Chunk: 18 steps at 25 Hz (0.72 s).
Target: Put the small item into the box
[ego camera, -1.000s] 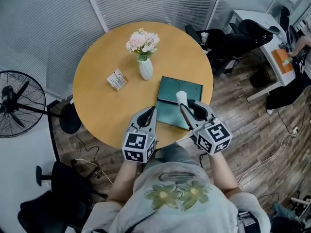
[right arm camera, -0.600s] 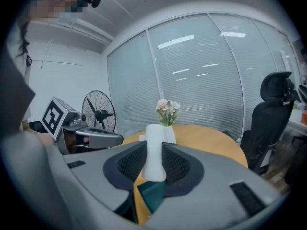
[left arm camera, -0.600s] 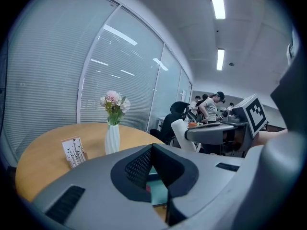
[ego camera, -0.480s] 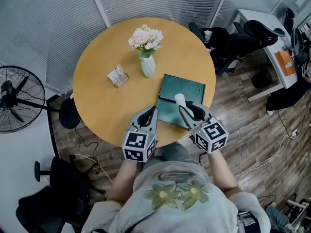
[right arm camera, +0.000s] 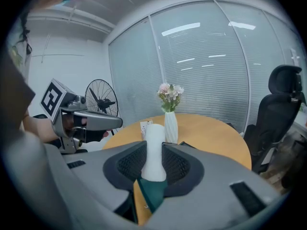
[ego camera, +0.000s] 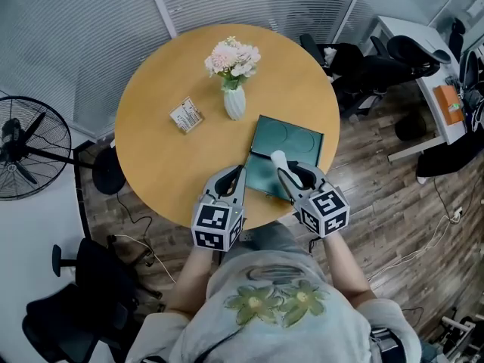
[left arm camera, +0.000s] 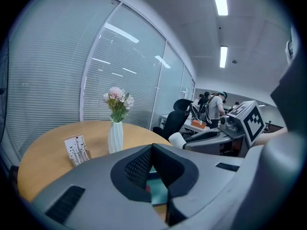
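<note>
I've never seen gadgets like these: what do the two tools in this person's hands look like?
Both the left gripper and right gripper are grey plastic, with black ribbed fingers and a cube of black-and-white square markers at the back. The person wears a pale shirt with a green flower print.
</note>
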Tool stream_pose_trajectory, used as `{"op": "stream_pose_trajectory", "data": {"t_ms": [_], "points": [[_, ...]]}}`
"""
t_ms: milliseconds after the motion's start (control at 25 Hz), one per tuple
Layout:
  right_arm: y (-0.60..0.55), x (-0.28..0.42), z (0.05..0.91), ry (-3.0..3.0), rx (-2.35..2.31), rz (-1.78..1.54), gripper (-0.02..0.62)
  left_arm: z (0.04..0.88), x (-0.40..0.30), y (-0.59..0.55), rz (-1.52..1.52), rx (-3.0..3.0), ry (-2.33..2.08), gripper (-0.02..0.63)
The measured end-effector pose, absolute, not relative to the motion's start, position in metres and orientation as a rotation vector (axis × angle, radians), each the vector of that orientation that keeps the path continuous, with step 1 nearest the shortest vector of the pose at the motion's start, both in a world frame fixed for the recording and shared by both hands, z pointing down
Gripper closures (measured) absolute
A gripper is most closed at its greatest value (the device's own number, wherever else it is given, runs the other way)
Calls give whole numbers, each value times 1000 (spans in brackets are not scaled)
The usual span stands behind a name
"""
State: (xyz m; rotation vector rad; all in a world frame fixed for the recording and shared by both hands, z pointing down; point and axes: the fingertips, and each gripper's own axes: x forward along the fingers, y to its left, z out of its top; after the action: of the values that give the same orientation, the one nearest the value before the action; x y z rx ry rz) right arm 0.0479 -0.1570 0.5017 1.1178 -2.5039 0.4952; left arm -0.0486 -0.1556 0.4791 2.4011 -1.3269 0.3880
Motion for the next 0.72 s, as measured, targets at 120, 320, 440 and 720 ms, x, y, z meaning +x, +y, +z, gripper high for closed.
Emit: {"op": "stream_pose_trajectory", "data": {"t_ms": [120,320,440,720], "points": [[-157,46,511,-2488,1094,503,489,481,-50,-157,387,2394,-1332,603],[-157,43,529,-2455,1056,521,489,485,-54,-159,390,2380,-1337,603],[-159,41,538,-2442,1040,529,489,488,-56,-161,396,2376,-1337,603],[-163,39,552,-2418,1007,538,489,493,-56,-164,416,2365,-1331,603]]}}
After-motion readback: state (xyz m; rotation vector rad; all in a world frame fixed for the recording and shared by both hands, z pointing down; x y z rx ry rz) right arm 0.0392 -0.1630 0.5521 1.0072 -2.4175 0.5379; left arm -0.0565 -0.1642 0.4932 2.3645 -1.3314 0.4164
